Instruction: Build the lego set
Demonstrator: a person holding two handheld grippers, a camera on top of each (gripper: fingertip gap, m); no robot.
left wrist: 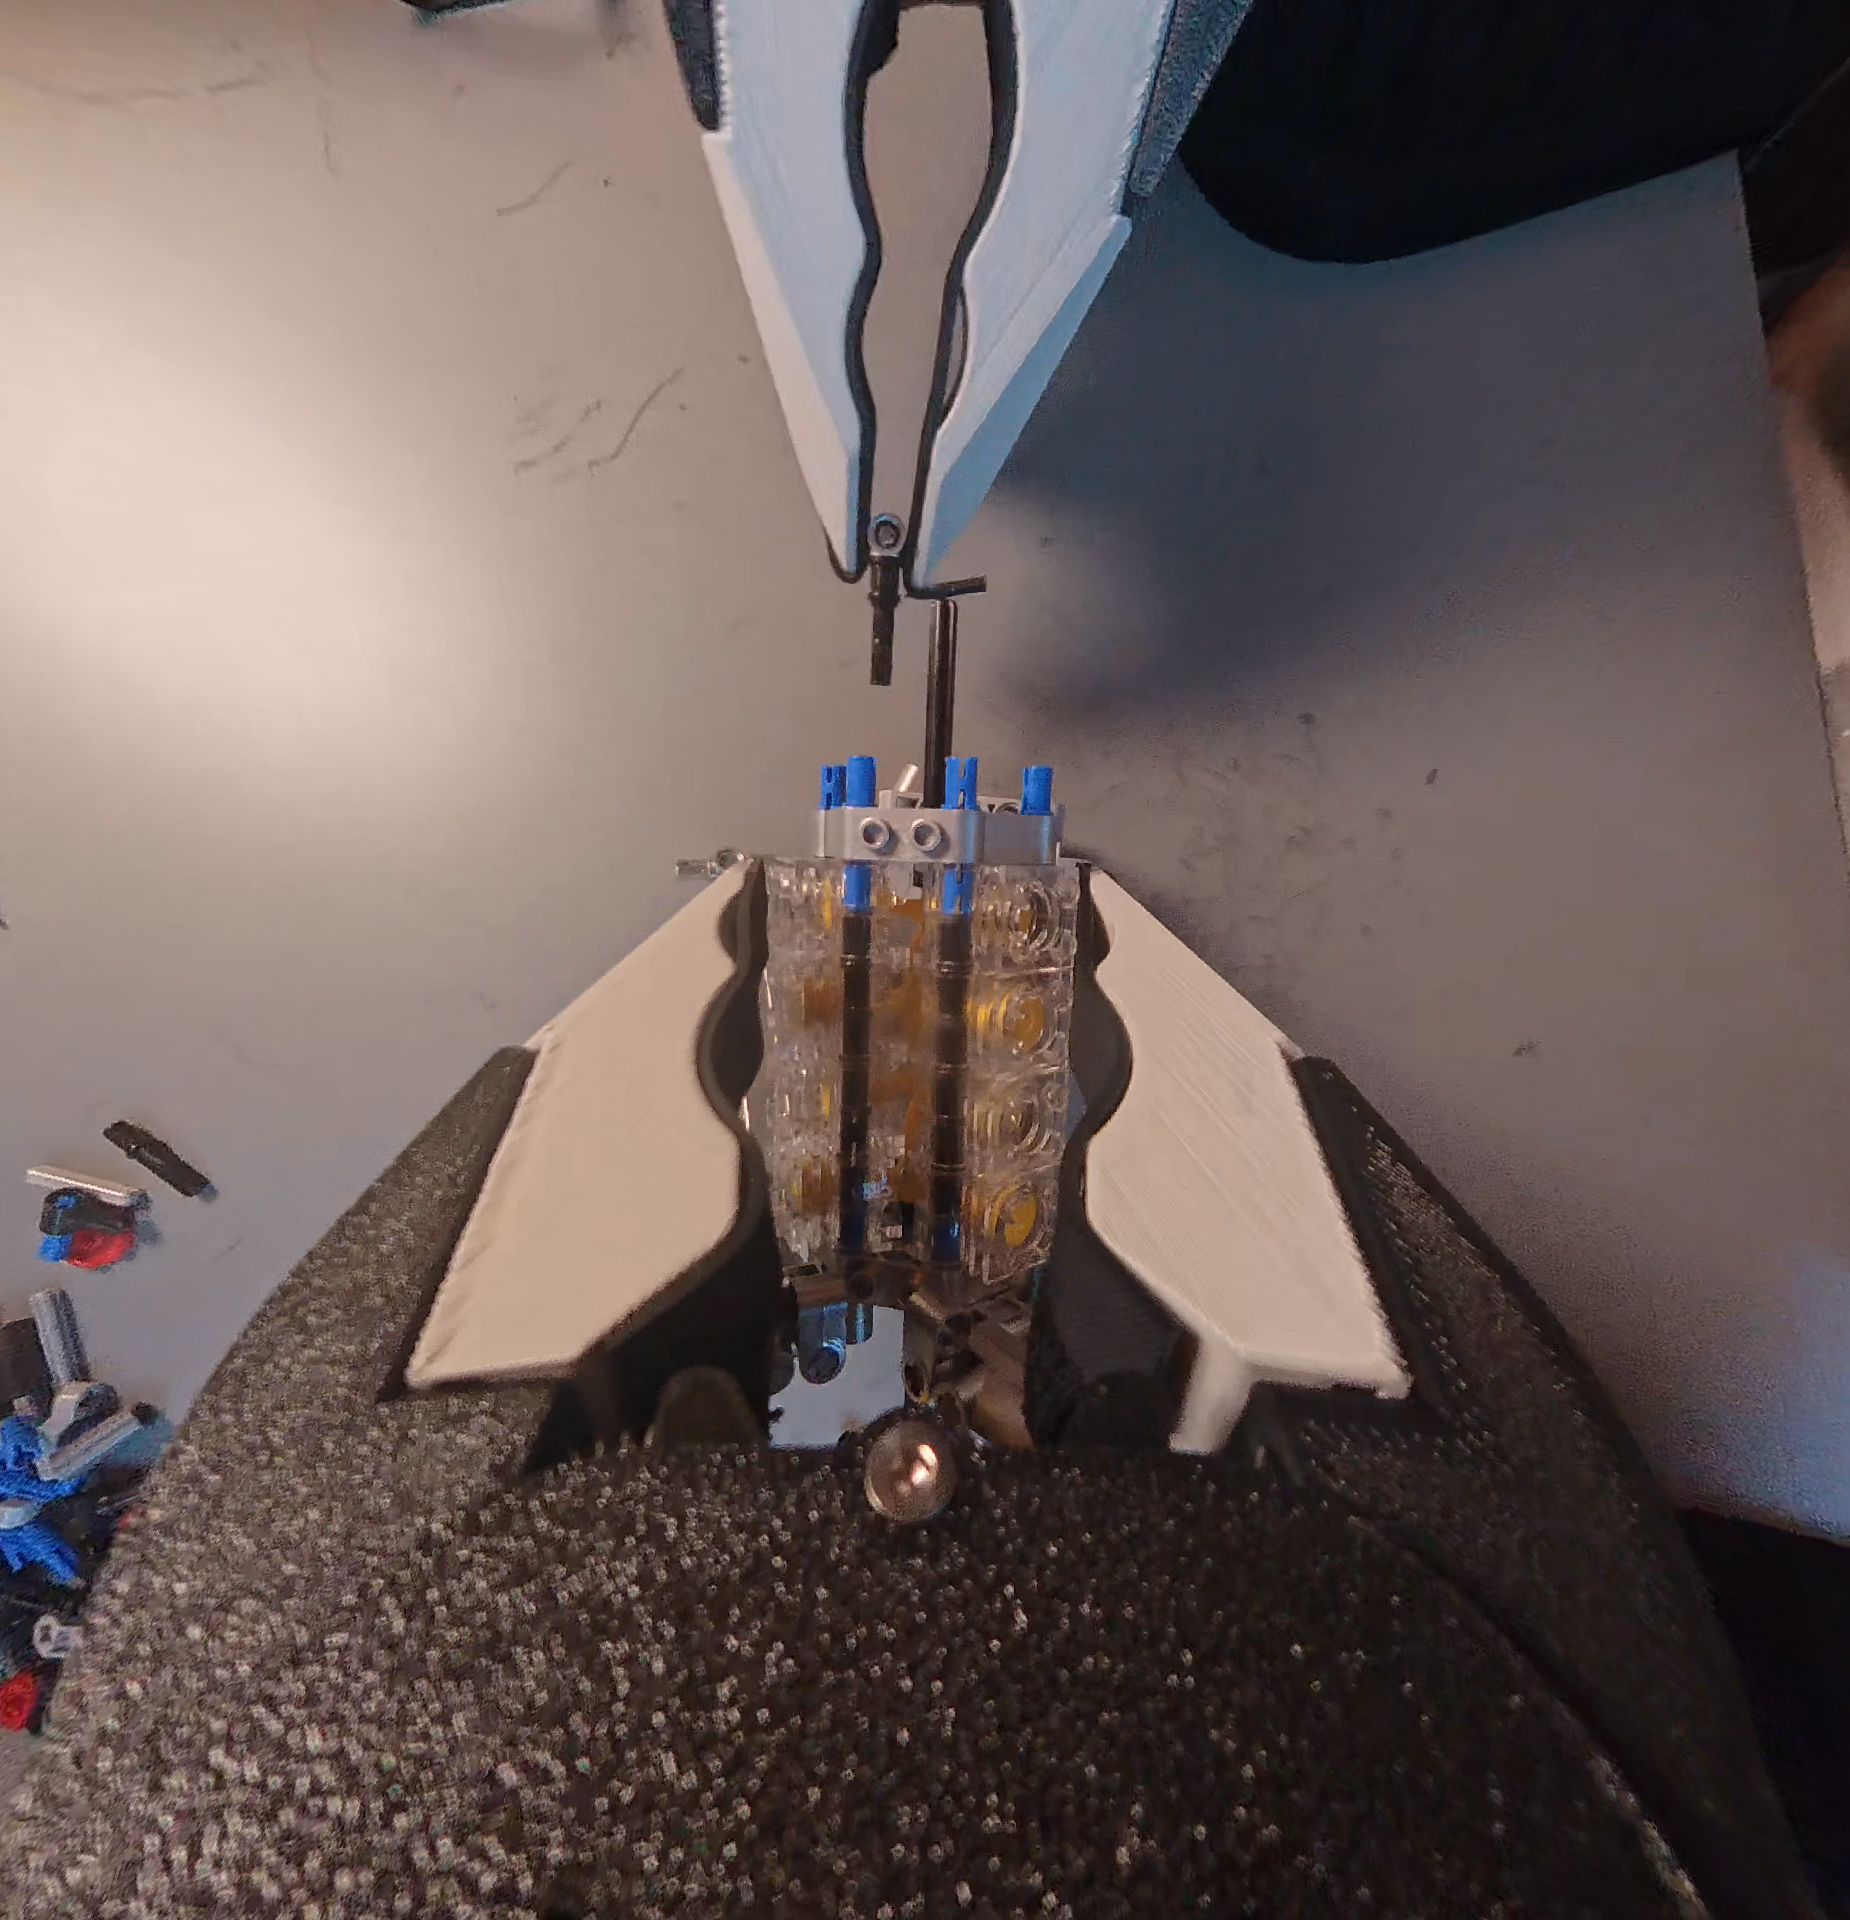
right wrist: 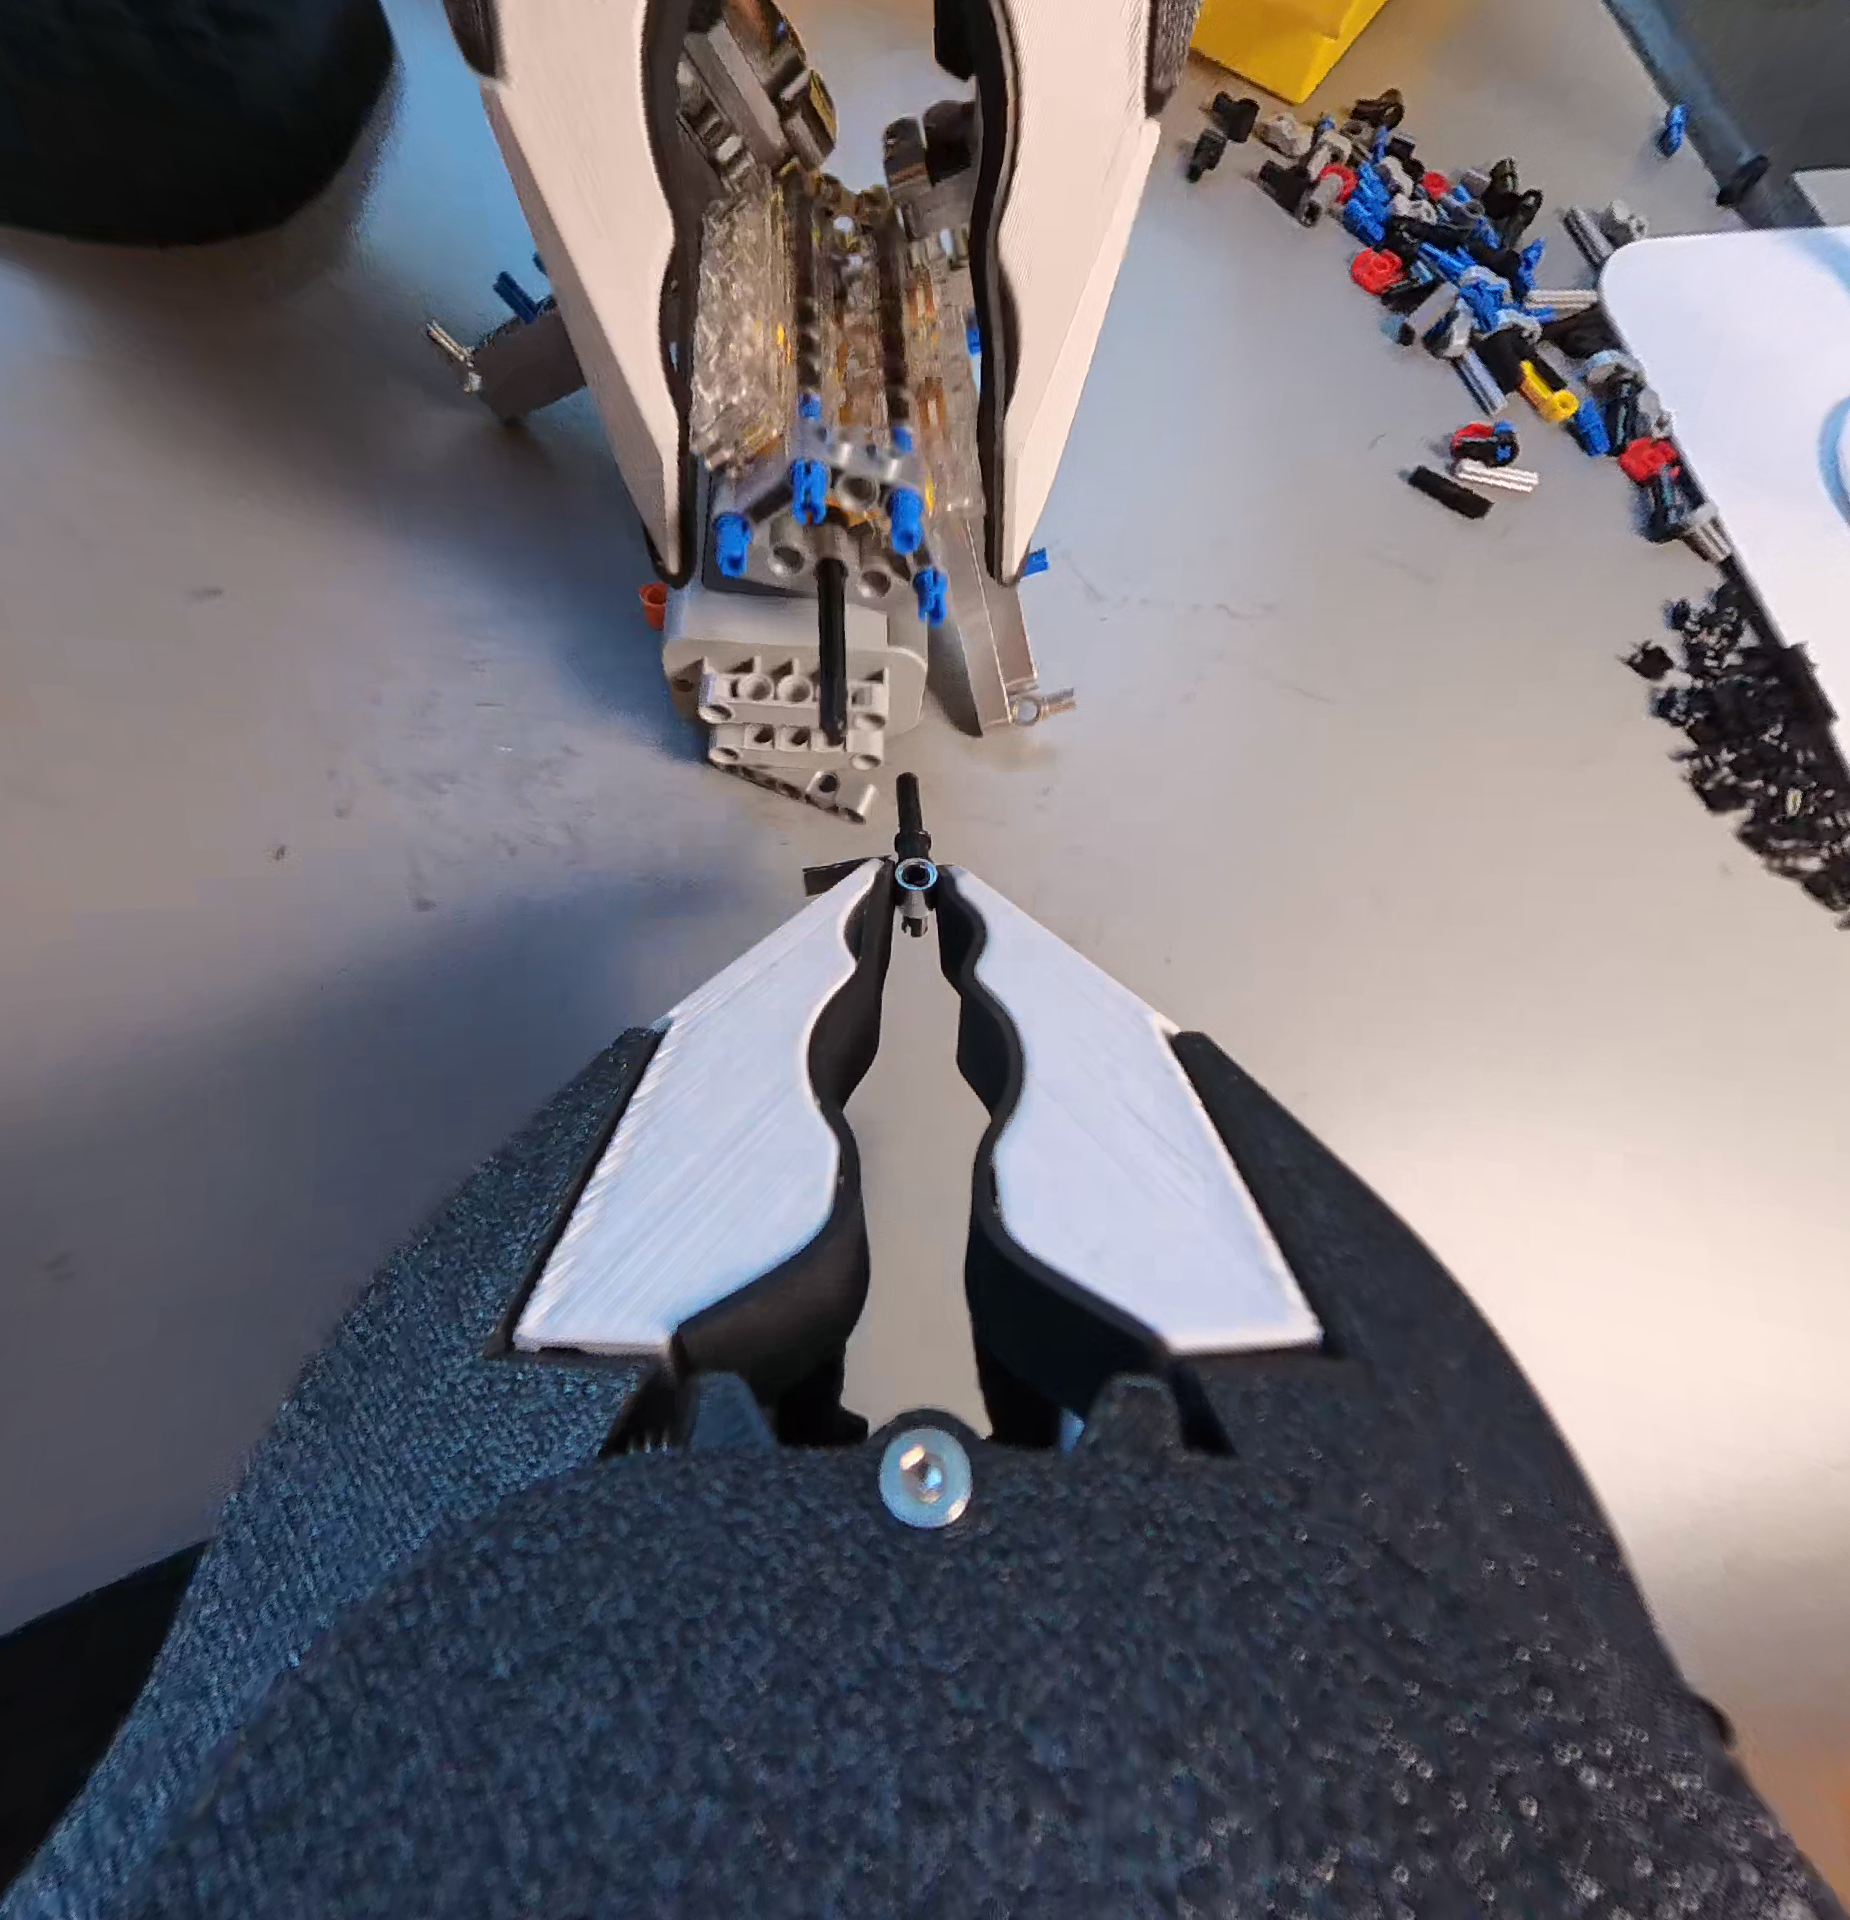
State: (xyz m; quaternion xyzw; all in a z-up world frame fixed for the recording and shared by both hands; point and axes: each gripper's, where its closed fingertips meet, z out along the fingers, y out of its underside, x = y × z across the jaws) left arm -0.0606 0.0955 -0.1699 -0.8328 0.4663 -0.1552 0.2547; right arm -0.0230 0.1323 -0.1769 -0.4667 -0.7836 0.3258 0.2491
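**Two handheld grippers face each other over a grey bench, one clamping a brick model, the other pinching a small black pin**

The left gripper (left wrist: 916,883), with white fingers and black wavy pads, is clamped on a clear-and-grey building-brick assembly (left wrist: 916,1060). The assembly has transparent studded panels with yellow discs behind them, two black ribbed rods running along its length, a light grey beam frame at its far end and several short blue pins (left wrist: 856,781) sticking out of that frame. A long thin black axle (left wrist: 944,707) projects from the middle of the frame toward the other gripper.

The right gripper (right wrist: 913,868) has its fingertips drawn together on a small black connector pin (right wrist: 910,831). The pin's free end points at the tip of the axle and sits just beside it (whether the two touch cannot be told). In the left wrist view the pin (left wrist: 883,613) hangs a little to one side of the axle.

Under the assembly, in the right wrist view, a light grey boxy brick unit (right wrist: 786,665) with grey holed beams rests on the matte grey bench (right wrist: 277,727).

Along one side of the bench lies a scattered heap of loose small parts (right wrist: 1472,270) in blue, black, grey, red and yellow. A pile of tiny black pieces (right wrist: 1762,727) lies next to a white tray (right wrist: 1731,343), and a yellow box (right wrist: 1285,42) stands at the far edge.
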